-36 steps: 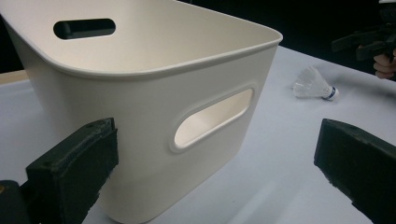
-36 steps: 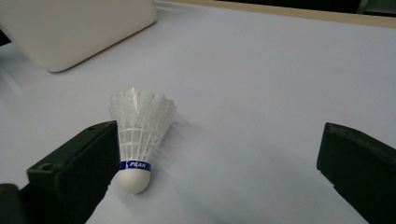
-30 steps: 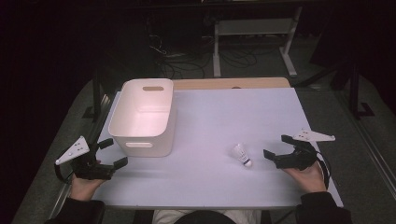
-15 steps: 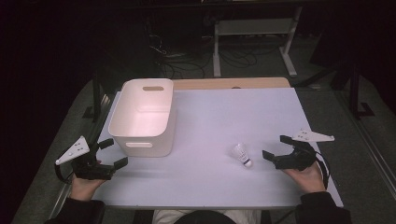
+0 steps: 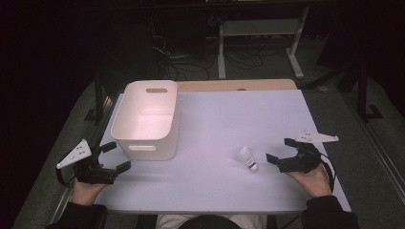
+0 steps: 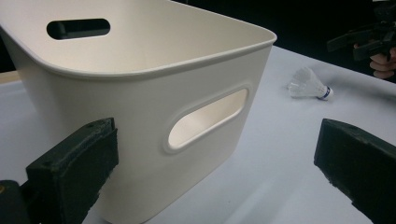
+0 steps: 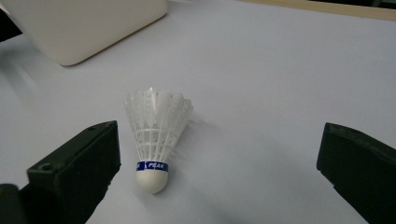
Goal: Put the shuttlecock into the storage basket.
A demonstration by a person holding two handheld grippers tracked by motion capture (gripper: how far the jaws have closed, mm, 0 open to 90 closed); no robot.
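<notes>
A white shuttlecock point(image 5: 248, 158) with a blue band lies on its side on the pale table point(image 5: 224, 119), its cork end toward the near edge. My right gripper point(image 5: 281, 151) stands open just right of it; in the right gripper view the shuttlecock point(image 7: 156, 137) lies close in front of the left jaw. A white plastic bin point(image 5: 144, 120) with handle slots stands at the left, nothing in it. My left gripper point(image 5: 116, 155) is open beside the bin's near left corner. The left gripper view has the bin point(image 6: 140, 93) close ahead and the shuttlecock point(image 6: 308, 85) farther off.
A wooden strip point(image 5: 236, 85) runs along the table's far edge. Beyond it are cables on the floor and a metal frame point(image 5: 260, 38) in the dark. Bare table surface lies between the bin and the shuttlecock.
My right gripper has crept slightly left toward the shuttlecock. The left gripper, bin and shuttlecock have stayed where they were.
</notes>
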